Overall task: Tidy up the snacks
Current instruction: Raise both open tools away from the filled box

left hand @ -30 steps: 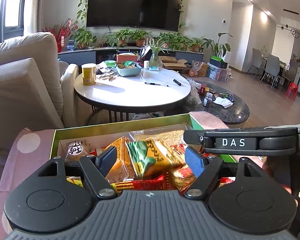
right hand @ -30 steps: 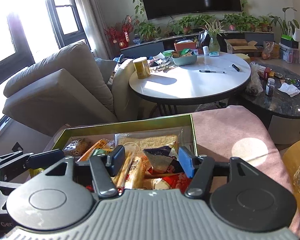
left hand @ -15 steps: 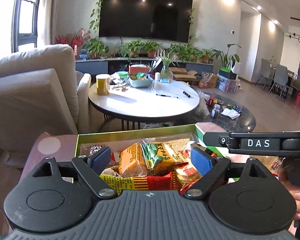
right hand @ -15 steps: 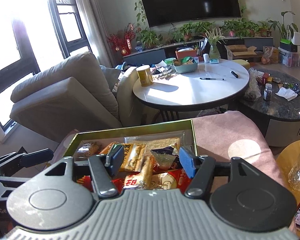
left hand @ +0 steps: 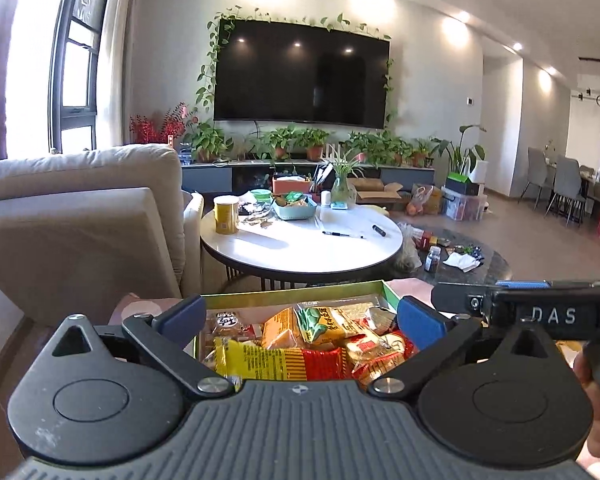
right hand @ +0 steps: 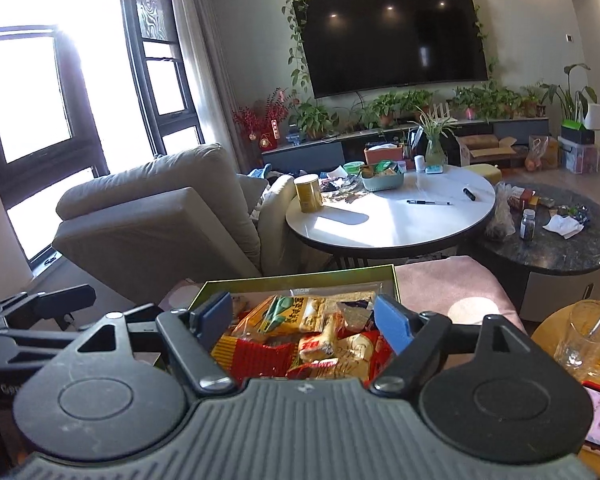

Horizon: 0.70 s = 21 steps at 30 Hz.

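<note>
— Both grippers empty?
— Yes: left gripper [left hand: 298,314] and right gripper [right hand: 302,322] hang spread wide above the green box [right hand: 296,276].
— Progress?
— Snack packets [left hand: 300,340] lie jumbled inside it — gathered, I'd judge, but unsorted.

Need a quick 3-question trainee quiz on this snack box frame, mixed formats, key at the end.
1. True or false: the left hand-held gripper is shut on a snack.
2. The green box holds: A) loose snack packets B) pens C) plants.
3. Fill in: the yellow can stands on the round white ____.

Key: 1 false, both it and the right hand-held gripper are open above the snack packets; 2 A; 3 table.
</note>
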Each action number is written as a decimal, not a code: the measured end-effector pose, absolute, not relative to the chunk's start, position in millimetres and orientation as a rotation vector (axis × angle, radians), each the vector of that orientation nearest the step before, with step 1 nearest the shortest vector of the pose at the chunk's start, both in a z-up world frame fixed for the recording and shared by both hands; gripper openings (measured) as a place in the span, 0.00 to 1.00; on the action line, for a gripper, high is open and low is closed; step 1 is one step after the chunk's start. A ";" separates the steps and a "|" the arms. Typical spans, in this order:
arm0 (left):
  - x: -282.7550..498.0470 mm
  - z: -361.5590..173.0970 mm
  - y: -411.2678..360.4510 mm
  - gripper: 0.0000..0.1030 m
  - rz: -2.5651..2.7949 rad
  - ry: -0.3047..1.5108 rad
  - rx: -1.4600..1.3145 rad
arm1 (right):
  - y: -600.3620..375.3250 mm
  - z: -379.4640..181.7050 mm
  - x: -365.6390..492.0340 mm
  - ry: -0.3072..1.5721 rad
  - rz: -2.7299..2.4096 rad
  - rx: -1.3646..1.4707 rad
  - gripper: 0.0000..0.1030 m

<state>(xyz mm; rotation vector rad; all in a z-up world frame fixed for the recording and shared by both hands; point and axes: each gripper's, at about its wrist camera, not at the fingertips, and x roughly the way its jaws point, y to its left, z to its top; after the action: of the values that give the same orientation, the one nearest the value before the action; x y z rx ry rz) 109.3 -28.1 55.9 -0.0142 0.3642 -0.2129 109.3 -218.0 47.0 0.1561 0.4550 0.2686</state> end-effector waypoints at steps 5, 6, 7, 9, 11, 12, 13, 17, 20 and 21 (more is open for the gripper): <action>82.6 64.2 -17.8 1.00 -0.190 0.338 -0.046 | -215.6 53.2 82.2 0.415 0.255 0.153 0.63; 77.0 65.0 -16.1 1.00 -0.183 0.332 -0.051 | -215.1 53.9 77.0 0.408 0.253 0.154 0.63; 71.4 65.6 -14.8 1.00 -0.176 0.326 -0.055 | -214.5 54.5 72.1 0.402 0.252 0.153 0.63; 60.2 64.8 -14.3 1.00 -0.169 0.321 -0.054 | -212.5 54.7 61.6 0.389 0.244 0.146 0.64; 49.9 63.2 -13.4 1.00 -0.163 0.319 -0.044 | -209.7 54.2 52.0 0.375 0.231 0.129 0.64; 45.5 61.9 -12.9 1.00 -0.162 0.319 -0.039 | -208.1 53.9 48.1 0.370 0.226 0.118 0.64; 41.7 60.4 -12.1 1.00 -0.160 0.323 -0.035 | -206.6 53.6 43.5 0.365 0.220 0.104 0.64; 28.9 54.9 -6.2 1.00 -0.147 0.335 -0.042 | -199.7 48.1 26.6 0.357 0.201 0.070 0.64; 20.1 50.4 -1.6 1.00 -0.129 0.342 -0.047 | -194.9 43.1 19.1 0.359 0.196 0.060 0.64; 17.1 48.9 -0.1 1.00 -0.122 0.344 -0.049 | -193.4 41.2 17.2 0.361 0.196 0.056 0.64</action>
<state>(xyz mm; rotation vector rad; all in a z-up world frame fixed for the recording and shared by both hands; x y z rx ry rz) 17.1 -0.1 48.9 -0.0492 0.3441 -0.1223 17.2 -193.4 41.2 0.0557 0.3608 0.1962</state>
